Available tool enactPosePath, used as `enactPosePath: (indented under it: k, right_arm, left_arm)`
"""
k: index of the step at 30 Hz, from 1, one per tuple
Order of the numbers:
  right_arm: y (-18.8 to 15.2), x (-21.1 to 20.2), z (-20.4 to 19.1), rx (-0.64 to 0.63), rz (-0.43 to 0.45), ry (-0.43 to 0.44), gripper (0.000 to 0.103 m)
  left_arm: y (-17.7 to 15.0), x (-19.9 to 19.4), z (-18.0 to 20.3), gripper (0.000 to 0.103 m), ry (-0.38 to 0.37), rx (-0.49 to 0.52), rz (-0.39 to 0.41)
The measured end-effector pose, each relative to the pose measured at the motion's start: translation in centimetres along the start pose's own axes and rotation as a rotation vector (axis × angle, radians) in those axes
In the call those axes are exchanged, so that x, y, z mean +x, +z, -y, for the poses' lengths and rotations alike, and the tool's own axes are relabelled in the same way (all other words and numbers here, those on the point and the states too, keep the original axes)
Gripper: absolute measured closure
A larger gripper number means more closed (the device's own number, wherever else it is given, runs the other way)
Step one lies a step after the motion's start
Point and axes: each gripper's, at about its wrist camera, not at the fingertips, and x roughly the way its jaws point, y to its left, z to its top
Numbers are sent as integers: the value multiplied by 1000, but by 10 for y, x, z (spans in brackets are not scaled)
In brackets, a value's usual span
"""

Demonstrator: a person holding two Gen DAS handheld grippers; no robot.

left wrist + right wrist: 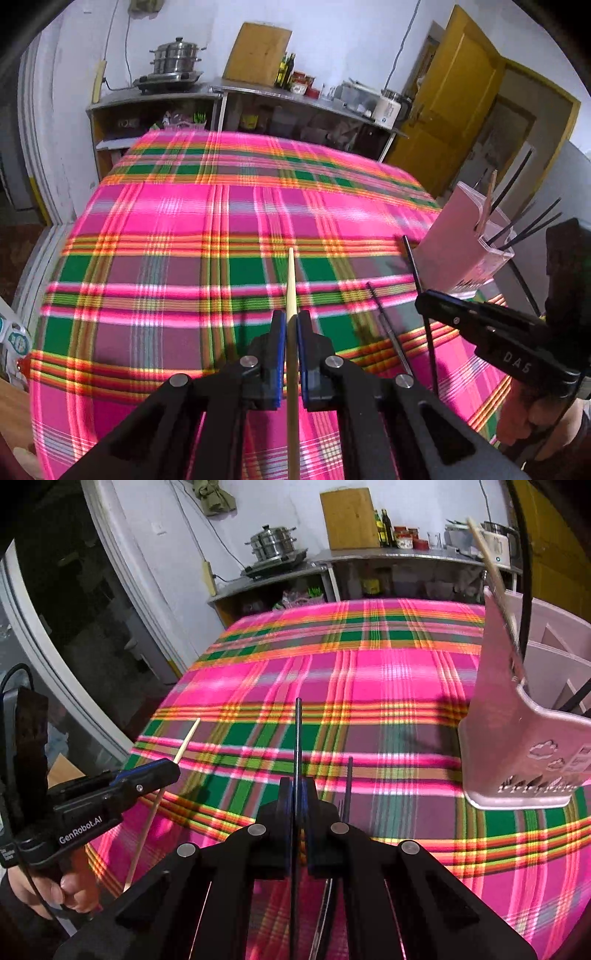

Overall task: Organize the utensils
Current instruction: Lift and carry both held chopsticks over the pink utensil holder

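Plaid-covered tabletop [177,229]. Pink utensil holder [517,738] upright at right edge, chopsticks inside. Left tool [291,325] clamped on wooden chopstick [291,280]. Right tool [297,790] clamped on black chopstick [298,731]. Second black chopstick [349,786] lies on cloth beside it.

On my left gripper [168,770] I read "GenRobot.AI" in white along its black body. On my right gripper [424,299] I make out the letters "DAS". A small label lower on the left one stays too blurred.
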Motion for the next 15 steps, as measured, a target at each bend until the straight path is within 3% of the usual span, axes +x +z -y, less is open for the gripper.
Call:
enactPosePath:
  k: [8, 15]
  right_arm:
    - [5, -20, -3, -8, 46, 9, 98]
    - [1, -17, -5, -4, 33, 10, 98]
  left_arm:
    - [12, -18, 11, 97, -31, 11, 31]
    - [-6, 11, 5, 97, -2, -11, -91]
